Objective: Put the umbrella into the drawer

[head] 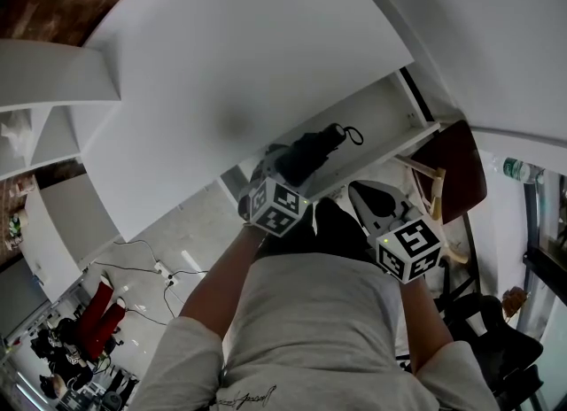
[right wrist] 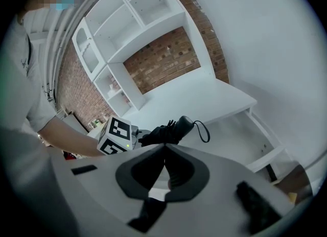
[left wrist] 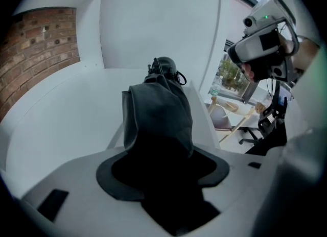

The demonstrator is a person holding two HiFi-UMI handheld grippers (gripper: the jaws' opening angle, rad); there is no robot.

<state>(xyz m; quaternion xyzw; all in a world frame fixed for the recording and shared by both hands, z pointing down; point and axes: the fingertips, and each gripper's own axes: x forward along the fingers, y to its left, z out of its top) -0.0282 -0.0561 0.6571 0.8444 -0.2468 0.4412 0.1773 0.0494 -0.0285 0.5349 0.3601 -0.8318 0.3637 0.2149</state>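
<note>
Right now the left gripper [left wrist: 161, 154] has the umbrella [head: 312, 148] between its jaws, which stand fairly wide because the folded black fabric fills them; I judge this to be a firm hold. The umbrella goes straight out from the claw, along the direction in which the claw points, and its handle [left wrist: 165, 67] with the strap loop [head: 354, 135] is the far end. In the head view its long axis runs from lower left to upper right, nearly parallel to the long side of the open drawer [head: 383, 115], and it hangs over the drawer, just in front of the edge of the white table top [head: 239, 73]. Whether the handle touches the drawer floor I cannot tell. On this relation the next move depends, in my opinion: the axis agrees with the drawer, so the claw needs mainly to go lower and not to turn much. The drawer is white inside and, as far as I see it, holds nothing; part of its floor is hidden under the umbrella and the table top. The right gripper [right wrist: 164, 149] is off to the right, its jaws closed together on nothing, apart from the umbrella. The left hand is clearly the nearer one.
</note>
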